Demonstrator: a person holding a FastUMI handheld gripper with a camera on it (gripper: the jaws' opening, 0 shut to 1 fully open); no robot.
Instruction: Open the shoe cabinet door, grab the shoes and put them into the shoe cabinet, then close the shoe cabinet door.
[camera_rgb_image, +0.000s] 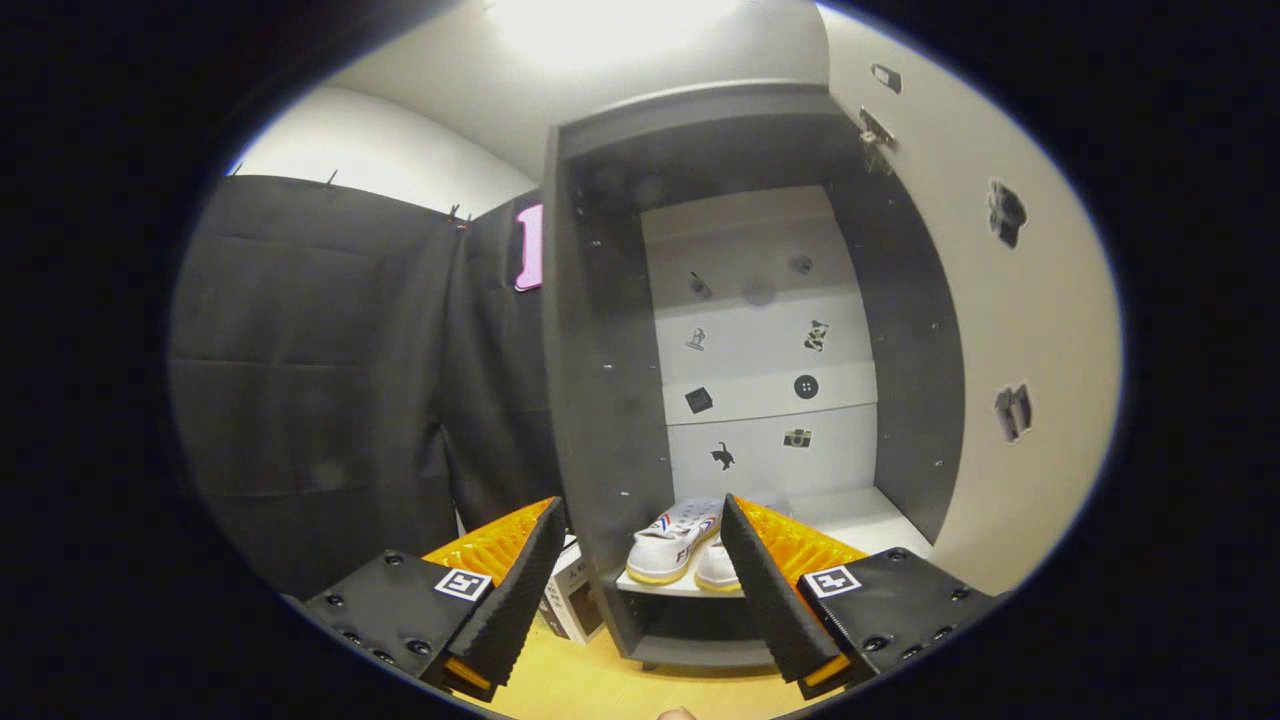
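Gripper (640, 560) was level, aimed straight into the shoe cabinet (600, 400), jaws spread wide and holding nothing, ribbed fingers (515, 590) framing the lowest shelf. Cabinet was a tall dark matte box, pale panelled back dotted with small stickers (806, 386). Its door (1010, 330), smooth and light, stood swung open off the cabinet's right side. White shoes (675, 545), low sneakers with yellowish soles, sat on the cabinet's bottom shelf, beyond the fingertips. A small box (570, 600) lay on the wooden floor (590, 685) by the cabinet's left foot.
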